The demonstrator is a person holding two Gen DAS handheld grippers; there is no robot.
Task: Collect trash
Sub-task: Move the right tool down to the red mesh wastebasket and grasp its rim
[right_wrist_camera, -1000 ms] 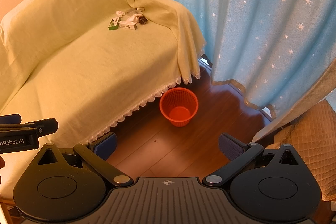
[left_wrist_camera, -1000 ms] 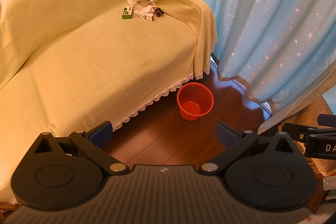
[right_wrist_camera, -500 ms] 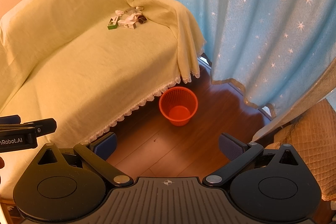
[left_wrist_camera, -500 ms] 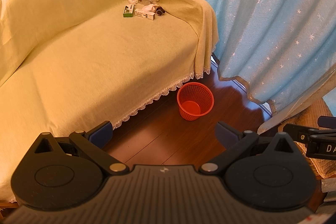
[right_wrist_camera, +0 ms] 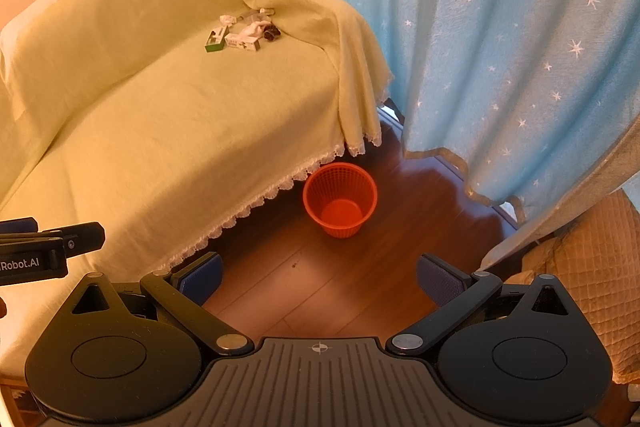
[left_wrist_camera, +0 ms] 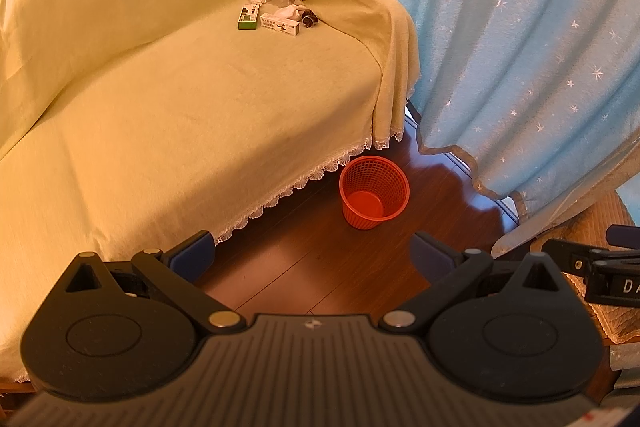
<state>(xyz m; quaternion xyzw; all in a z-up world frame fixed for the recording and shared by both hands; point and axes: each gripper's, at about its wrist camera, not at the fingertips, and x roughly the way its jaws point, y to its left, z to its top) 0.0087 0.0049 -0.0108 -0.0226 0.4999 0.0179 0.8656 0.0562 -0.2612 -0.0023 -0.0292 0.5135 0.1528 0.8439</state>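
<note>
A small heap of trash lies at the far end of the sofa seat: a green box (left_wrist_camera: 247, 18) (right_wrist_camera: 215, 40), a white box (left_wrist_camera: 280, 25) (right_wrist_camera: 242, 43), crumpled white tissue (left_wrist_camera: 289, 11) (right_wrist_camera: 253, 27) and a dark lump (left_wrist_camera: 309, 21) (right_wrist_camera: 272, 33). An orange mesh bin (left_wrist_camera: 374, 191) (right_wrist_camera: 340, 199) stands empty on the floor by the sofa's front corner. My left gripper (left_wrist_camera: 311, 255) is open and holds nothing, well short of the bin. My right gripper (right_wrist_camera: 319, 277) is likewise open and empty, hovering over the floor.
A yellow cover with a lace hem drapes the sofa (left_wrist_camera: 168, 99) (right_wrist_camera: 152, 115). Blue starred curtains (left_wrist_camera: 520, 27) (right_wrist_camera: 500, 27) hang on the right, down to the dark wood floor (left_wrist_camera: 320, 267) (right_wrist_camera: 360, 287). A quilted tan cushion (right_wrist_camera: 592, 267) sits at the right edge.
Both views have shifted only slightly; the trash heap and bin sit a touch differently in frame. Both grippers stay open and empty.
</note>
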